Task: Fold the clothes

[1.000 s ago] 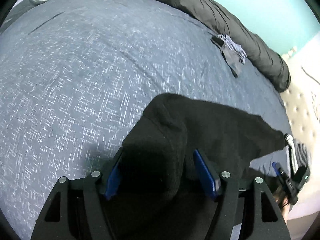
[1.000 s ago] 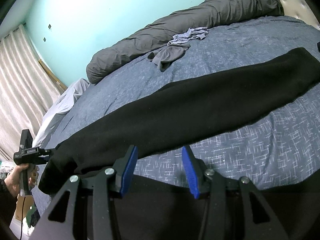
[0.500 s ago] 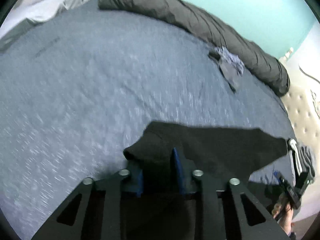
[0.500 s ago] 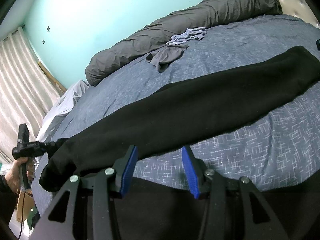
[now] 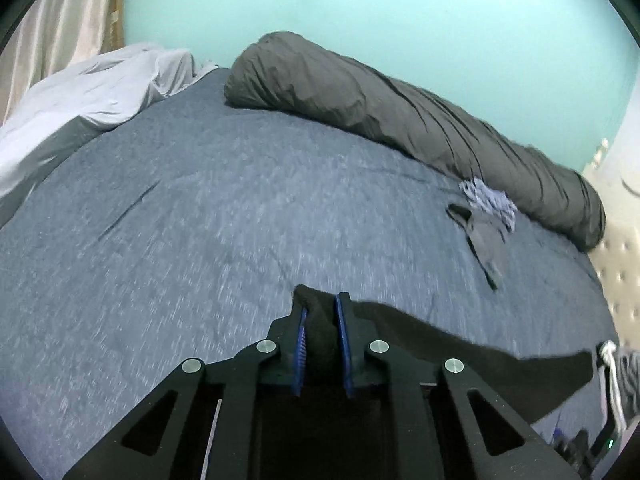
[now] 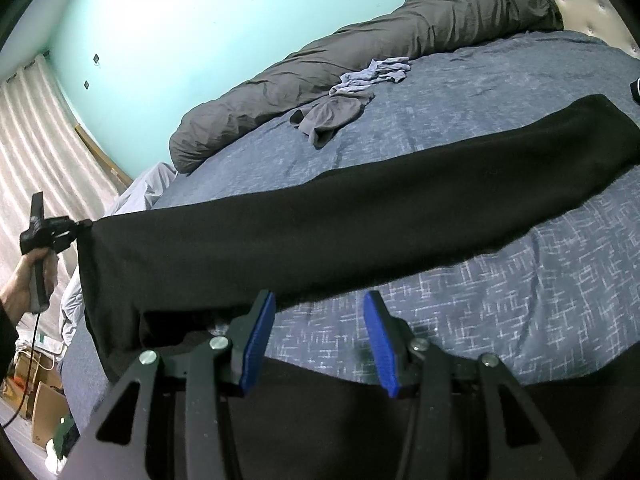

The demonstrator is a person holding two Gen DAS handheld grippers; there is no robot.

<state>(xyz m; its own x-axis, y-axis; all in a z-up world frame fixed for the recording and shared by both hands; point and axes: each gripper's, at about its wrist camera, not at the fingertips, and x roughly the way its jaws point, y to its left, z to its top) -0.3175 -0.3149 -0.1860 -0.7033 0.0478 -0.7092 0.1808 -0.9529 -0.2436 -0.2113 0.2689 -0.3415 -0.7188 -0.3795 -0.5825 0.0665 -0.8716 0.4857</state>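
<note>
Left wrist view, left hand-held gripper closing on black garment edge, open bedspread ahead.

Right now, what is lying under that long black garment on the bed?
Under the long black garment only the blue patterned bedspread shows around it. Whatever lies beneath the cloth is covered. Its lifted end hangs from the closing left gripper.

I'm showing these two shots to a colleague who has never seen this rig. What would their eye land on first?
First, the long black garment stretched across the blue patterned bedspread, its near end lifted by the left claw, whose jaws are closing on the black cloth. Next, the right claw, open above the bedspread with nothing between its blue pads. Behind, a rolled grey duvet lies along the turquoise wall.
</note>
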